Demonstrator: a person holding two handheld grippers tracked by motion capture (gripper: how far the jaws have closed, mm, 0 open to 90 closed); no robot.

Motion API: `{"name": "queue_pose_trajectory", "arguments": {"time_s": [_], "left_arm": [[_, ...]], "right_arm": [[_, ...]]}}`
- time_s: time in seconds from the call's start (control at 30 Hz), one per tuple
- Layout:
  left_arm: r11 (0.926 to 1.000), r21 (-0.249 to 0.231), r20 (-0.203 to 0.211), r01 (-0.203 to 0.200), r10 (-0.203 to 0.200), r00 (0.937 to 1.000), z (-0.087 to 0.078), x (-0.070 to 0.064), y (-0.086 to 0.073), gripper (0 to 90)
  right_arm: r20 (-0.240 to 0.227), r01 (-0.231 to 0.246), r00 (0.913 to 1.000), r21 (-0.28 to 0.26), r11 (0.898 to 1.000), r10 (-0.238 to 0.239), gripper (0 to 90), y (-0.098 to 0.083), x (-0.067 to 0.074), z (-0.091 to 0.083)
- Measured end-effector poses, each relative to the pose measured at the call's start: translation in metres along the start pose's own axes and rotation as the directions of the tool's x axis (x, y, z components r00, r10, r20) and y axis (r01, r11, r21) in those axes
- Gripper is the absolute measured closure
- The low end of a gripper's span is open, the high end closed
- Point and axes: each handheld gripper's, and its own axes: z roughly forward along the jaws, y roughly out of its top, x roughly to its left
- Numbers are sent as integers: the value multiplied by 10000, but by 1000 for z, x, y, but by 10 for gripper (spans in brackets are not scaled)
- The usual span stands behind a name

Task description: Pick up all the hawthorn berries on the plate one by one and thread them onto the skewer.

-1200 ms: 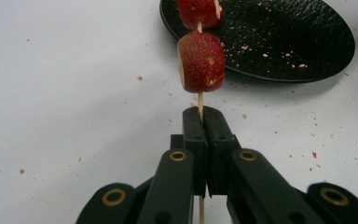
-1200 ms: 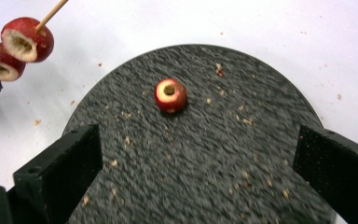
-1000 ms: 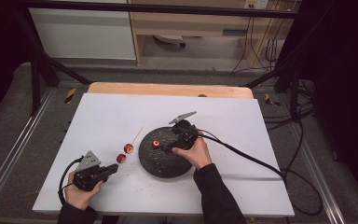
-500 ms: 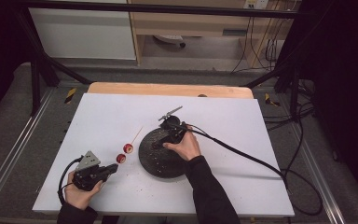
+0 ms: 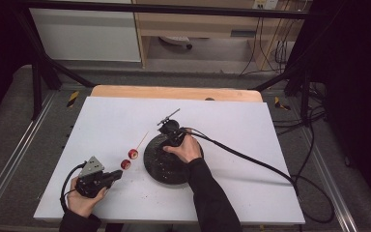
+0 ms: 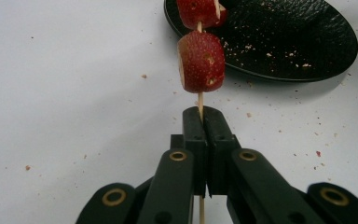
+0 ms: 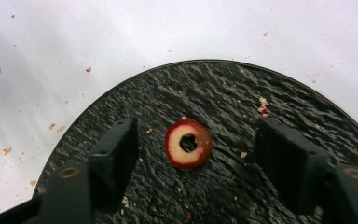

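Observation:
My left gripper [image 5: 117, 175] rests near the table's front left, shut on a thin wooden skewer [image 6: 200, 100]. Two red fruit pieces [image 6: 200, 60] are threaded on the skewer, and they also show in the high view [image 5: 129, 159] just left of the black plate [image 5: 160, 170]. My right gripper [image 7: 196, 133] points down over the plate's [image 7: 270, 102] far part. Its jaws stand on either side of a cored red fruit slice [image 7: 188, 143] lying flat there. They have just been closing, with the pads still apart from the slice. In the high view the right gripper [image 5: 169, 137] is above the plate's far rim.
Crumbs are scattered over the white table top [image 5: 232, 125] and the plate. The right gripper's black cable [image 5: 251, 159] trails across the table to the right edge. A wooden strip [image 5: 174, 92] borders the far side.
The right hand has moved left over the plate toward its far-left rim and dropped slightly. The left gripper and the skewer have stayed put.

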Motion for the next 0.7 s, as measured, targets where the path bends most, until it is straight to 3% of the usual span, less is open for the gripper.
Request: {"name": "queue_pose_trajectory", "arguments": {"time_s": [0.27,0.7], "left_arm": [[10000,12,-5,4,-4,10000,0,0,0,885],[10000,-8,-31,12,-12,10000,-1,1,0,885]], "right_arm": [[-190,-201,9996,248,9995,206,472,1,-2,7],[-298,-366,9988,526,9979,382,588,-1,-3,16]]}}
